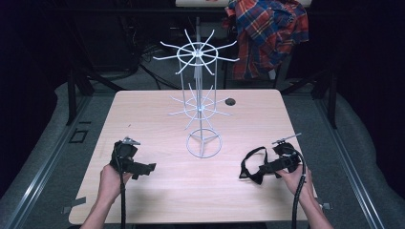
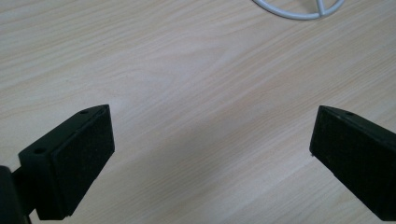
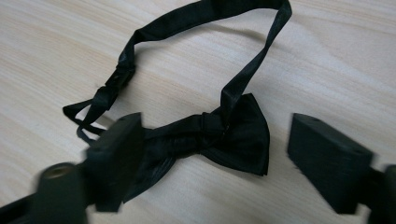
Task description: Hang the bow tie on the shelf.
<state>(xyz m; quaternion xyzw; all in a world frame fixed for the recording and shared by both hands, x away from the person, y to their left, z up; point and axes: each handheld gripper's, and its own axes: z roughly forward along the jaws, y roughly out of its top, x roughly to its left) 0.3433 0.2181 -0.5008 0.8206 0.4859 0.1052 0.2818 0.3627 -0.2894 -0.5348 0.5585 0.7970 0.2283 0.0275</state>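
A black bow tie [image 3: 224,135] with a looped neck strap [image 3: 187,18] lies flat on the wooden table; in the high view the bow tie [image 1: 251,165] is at the front right. My right gripper [image 3: 215,154] stands open with its jaws on either side of the bow, low over the table; from above the right gripper [image 1: 267,168] points left at it. My left gripper [image 2: 210,149] is open over bare wood at the front left, and in the high view the left gripper [image 1: 143,168] points right. A white wire display rack [image 1: 199,102] with hook arms stands mid-table.
The rack's round base ring [image 2: 299,8] lies just ahead of the left gripper. The table [image 1: 143,109] has a small dark hole [image 1: 230,101] at the back right. A plaid shirt [image 1: 267,33] hangs behind the table. Dark floor and rails surround it.
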